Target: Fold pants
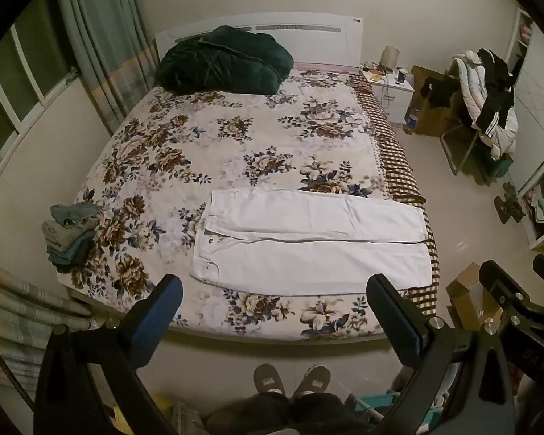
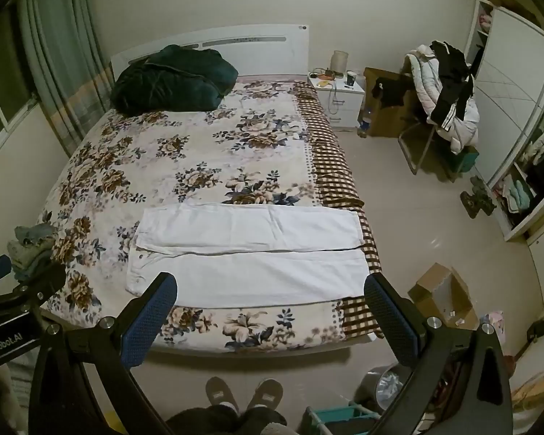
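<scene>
White pants (image 1: pixel 308 239) lie flat and spread out across the near end of the floral bed (image 1: pixel 235 137), waist at the left, both legs running right to the bed's edge. They also show in the right wrist view (image 2: pixel 250 250). My left gripper (image 1: pixel 273 290) is open and empty, held above the bed's near edge, short of the pants. My right gripper (image 2: pixel 270 290) is open and empty at about the same height, over the near leg. Its body shows at the right of the left wrist view (image 1: pixel 518 301).
A stack of folded clothes (image 1: pixel 70 233) sits at the bed's left edge. A dark green blanket (image 1: pixel 225 61) lies by the headboard. An open cardboard box (image 2: pixel 442 297) and a chair piled with clothes (image 2: pixel 446 98) stand on the floor at right. My slippered feet (image 2: pixel 243 395) are before the bed.
</scene>
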A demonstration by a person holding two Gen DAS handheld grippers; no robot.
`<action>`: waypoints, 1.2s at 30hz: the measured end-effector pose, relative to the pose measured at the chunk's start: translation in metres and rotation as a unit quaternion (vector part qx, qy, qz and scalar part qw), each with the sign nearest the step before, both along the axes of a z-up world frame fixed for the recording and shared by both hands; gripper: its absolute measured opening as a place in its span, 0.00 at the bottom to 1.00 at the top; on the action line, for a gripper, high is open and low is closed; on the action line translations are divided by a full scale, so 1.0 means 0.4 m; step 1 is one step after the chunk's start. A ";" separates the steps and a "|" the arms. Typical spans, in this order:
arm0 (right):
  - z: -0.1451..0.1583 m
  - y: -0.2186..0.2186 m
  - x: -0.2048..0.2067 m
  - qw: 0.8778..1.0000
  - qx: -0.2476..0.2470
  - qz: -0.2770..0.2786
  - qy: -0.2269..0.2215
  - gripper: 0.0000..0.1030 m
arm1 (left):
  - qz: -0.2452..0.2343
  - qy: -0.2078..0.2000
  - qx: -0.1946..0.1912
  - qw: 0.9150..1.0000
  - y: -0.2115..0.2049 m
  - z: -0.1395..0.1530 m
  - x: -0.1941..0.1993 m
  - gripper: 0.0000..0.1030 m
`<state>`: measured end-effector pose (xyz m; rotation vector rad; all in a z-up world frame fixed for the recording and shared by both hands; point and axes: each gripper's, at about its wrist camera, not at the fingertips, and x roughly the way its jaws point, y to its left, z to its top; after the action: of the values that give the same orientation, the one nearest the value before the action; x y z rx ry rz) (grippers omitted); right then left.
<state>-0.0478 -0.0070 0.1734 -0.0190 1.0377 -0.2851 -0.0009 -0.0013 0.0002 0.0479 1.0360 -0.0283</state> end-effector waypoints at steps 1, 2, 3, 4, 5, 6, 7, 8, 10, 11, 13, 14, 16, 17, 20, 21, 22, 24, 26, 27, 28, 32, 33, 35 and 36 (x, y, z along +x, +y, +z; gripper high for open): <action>0.000 0.002 0.000 1.000 0.000 0.000 0.000 1.00 | 0.000 0.000 -0.001 1.000 0.000 0.000 0.000 1.00; 0.001 0.000 -0.001 1.000 0.000 0.000 0.000 1.00 | 0.000 0.000 -0.001 1.000 0.001 0.000 0.000 1.00; 0.001 -0.001 -0.001 1.000 -0.001 0.000 0.000 1.00 | 0.000 -0.001 0.000 1.000 0.000 0.001 0.000 1.00; 0.001 0.002 0.000 1.000 -0.001 0.000 0.000 1.00 | 0.000 -0.001 -0.001 1.000 0.001 0.000 0.001 1.00; 0.002 -0.002 -0.002 1.000 0.000 -0.001 0.000 1.00 | 0.000 0.000 -0.002 1.000 0.001 0.000 0.001 1.00; 0.002 -0.002 -0.002 1.000 -0.001 0.000 0.000 1.00 | -0.001 0.000 -0.002 1.000 0.006 0.002 0.003 1.00; 0.002 0.000 -0.001 1.000 -0.002 0.000 0.000 1.00 | -0.001 0.000 -0.002 1.000 0.007 0.002 0.004 1.00; 0.003 -0.004 -0.003 1.000 -0.001 0.000 0.000 1.00 | -0.001 0.000 -0.003 1.000 0.014 0.005 0.006 1.00; 0.003 -0.006 -0.003 1.000 -0.001 0.000 0.000 1.00 | -0.001 0.000 -0.003 1.000 0.015 0.005 0.007 1.00; 0.004 -0.006 -0.004 1.000 -0.002 0.000 0.000 1.00 | 0.000 0.000 -0.002 1.000 0.023 0.006 0.011 1.00; 0.004 -0.006 -0.003 1.000 -0.001 0.000 0.000 1.00 | 0.000 0.000 -0.003 1.000 0.022 0.006 0.010 1.00; 0.005 -0.010 -0.005 1.000 -0.001 0.001 0.000 1.00 | 0.000 -0.001 -0.002 1.000 0.020 0.006 0.010 1.00; 0.006 -0.009 -0.004 1.000 -0.001 0.000 0.000 1.00 | -0.001 0.000 -0.002 1.000 0.020 0.006 0.010 1.00; 0.007 -0.012 -0.006 1.000 -0.001 0.000 0.000 1.00 | 0.000 -0.001 -0.003 1.000 0.020 0.006 0.009 1.00; 0.008 -0.014 -0.007 1.000 -0.002 0.001 -0.001 1.00 | -0.001 -0.002 -0.002 1.000 0.019 0.006 0.009 1.00; 0.008 -0.014 -0.007 1.000 -0.001 0.002 -0.001 1.00 | -0.001 -0.002 -0.002 1.000 0.021 0.007 0.010 1.00; 0.009 -0.013 -0.007 1.000 -0.001 0.002 -0.001 1.00 | -0.001 -0.002 -0.002 1.000 0.018 0.006 0.009 1.00; 0.010 -0.016 -0.009 1.000 -0.001 0.002 -0.002 1.00 | 0.000 -0.002 -0.002 1.000 0.018 0.007 0.010 1.00; 0.005 0.006 0.003 1.000 0.000 0.003 -0.002 1.00 | -0.001 -0.002 -0.002 1.000 0.018 0.008 0.009 1.00; 0.006 0.008 0.003 1.000 -0.001 0.004 -0.003 1.00 | -0.001 -0.003 -0.001 1.000 0.019 0.008 0.010 1.00; 0.008 0.011 0.005 1.000 -0.001 0.004 -0.003 1.00 | -0.001 -0.003 -0.001 1.000 0.018 0.007 0.009 1.00; 0.012 0.012 0.003 1.000 -0.001 0.006 -0.004 1.00 | -0.001 -0.003 -0.002 1.000 0.019 0.008 0.009 1.00; 0.012 0.012 0.003 1.000 -0.001 0.006 -0.004 1.00 | 0.000 -0.004 -0.002 1.000 0.021 0.008 0.009 1.00; 0.013 0.012 0.003 1.000 -0.002 0.005 -0.004 1.00 | 0.001 -0.004 -0.002 1.000 0.032 0.022 0.020 1.00; 0.013 0.012 0.003 1.000 -0.001 0.005 -0.005 1.00 | 0.001 -0.004 -0.002 1.000 0.033 0.023 0.023 1.00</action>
<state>-0.0468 -0.0021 0.1788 -0.0257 1.0276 -0.2766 0.0084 0.0120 0.0095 0.0432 1.0275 -0.0284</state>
